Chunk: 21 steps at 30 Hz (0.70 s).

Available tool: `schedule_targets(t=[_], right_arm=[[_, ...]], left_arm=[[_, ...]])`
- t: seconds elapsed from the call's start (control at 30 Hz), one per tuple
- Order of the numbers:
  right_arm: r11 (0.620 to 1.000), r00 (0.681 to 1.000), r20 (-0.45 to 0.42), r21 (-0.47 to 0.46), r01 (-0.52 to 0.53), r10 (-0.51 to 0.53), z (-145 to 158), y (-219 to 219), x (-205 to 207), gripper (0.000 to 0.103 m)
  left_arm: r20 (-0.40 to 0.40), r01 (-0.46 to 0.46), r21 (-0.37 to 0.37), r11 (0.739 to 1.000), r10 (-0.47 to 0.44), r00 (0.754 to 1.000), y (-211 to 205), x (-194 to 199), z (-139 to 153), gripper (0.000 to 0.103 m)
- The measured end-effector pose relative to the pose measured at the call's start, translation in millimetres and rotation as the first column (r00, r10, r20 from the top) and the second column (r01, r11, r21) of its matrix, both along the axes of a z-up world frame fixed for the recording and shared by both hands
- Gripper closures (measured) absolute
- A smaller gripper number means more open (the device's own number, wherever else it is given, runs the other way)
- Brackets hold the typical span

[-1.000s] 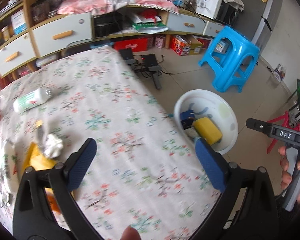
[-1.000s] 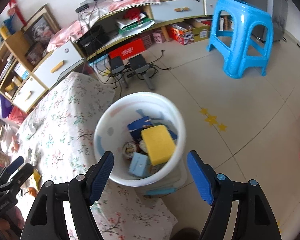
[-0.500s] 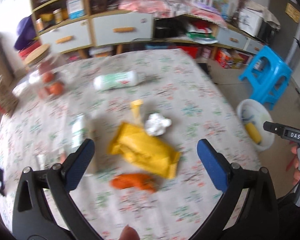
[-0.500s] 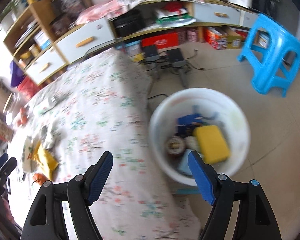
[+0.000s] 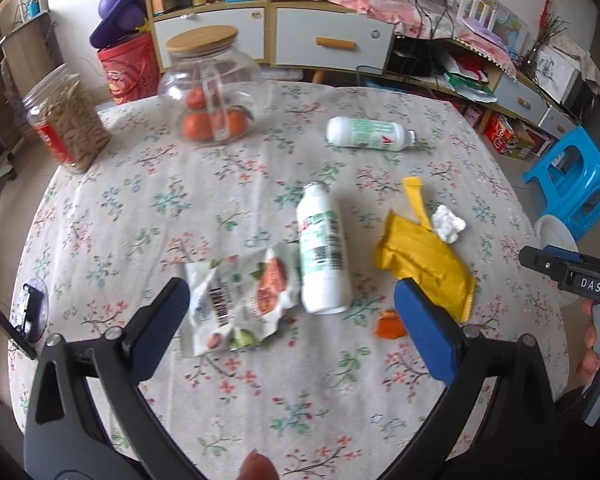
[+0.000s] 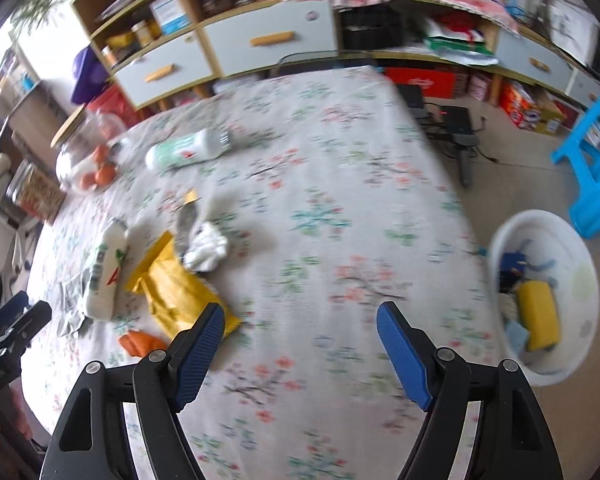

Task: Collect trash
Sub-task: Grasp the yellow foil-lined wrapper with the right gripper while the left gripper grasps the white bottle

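Left wrist view: left gripper point(image 5: 290, 322) spread wide, empty, above the table point(image 5: 260, 400). Crumpled wrapper point(image 5: 242, 304) lies just ahead between the fingers; white bottle point(image 5: 322, 256) beside it, long axis pointing away. Right gripper point(image 6: 300, 344) also spread, farther off.

On the table point(image 5: 228, 392) a snack wrapper point(image 5: 240, 300) lies left of and touching a bottle point(image 5: 322, 256); right of the bottle lies a pouch point(image 5: 424, 264), with a crumpled tissue point(image 5: 448, 224) at its far right corner. A second bottle point(image 5: 370, 133) lies further back. At the back left stand a fruit jar point(image 5: 210, 88) and, left of it, a snack jar point(image 5: 66, 120). A bin point(image 6: 544, 300) sits on the floor off the table's right edge.
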State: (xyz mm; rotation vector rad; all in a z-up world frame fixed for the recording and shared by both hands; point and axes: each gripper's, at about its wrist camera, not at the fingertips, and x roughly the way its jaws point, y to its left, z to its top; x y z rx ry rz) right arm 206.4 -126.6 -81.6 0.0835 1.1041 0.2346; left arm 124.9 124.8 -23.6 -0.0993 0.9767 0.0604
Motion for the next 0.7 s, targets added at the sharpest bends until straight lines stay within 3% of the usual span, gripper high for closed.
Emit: schedule_targets(t=[0.5,0.6,0.7], right_arm=[[0.989,0.985,-0.095,-0.023,-0.144,0.141,-43.5,81.9,15.4,0.023],[0.983,0.983,-0.085,-0.065,-0.169,0.163,-46.7,93.3,14.1,0.023],[0.978,0.98,-0.073,-0.089,-0.19,0.184,-45.4,98.5,11.6,0.031]], left_arm=[[-0.04,-0.036,-0.045,0.998,0.034,0.999,42.0,-6.1,-10.9,0.001],[-0.046,-0.036,-0.052,0.998,0.034,0.998,43.6,-5.6,-12.1,0.001],[-0.054,-0.035,-0.057,0.998,0.032,0.998,43.2,-4.3,-14.1,0.001]])
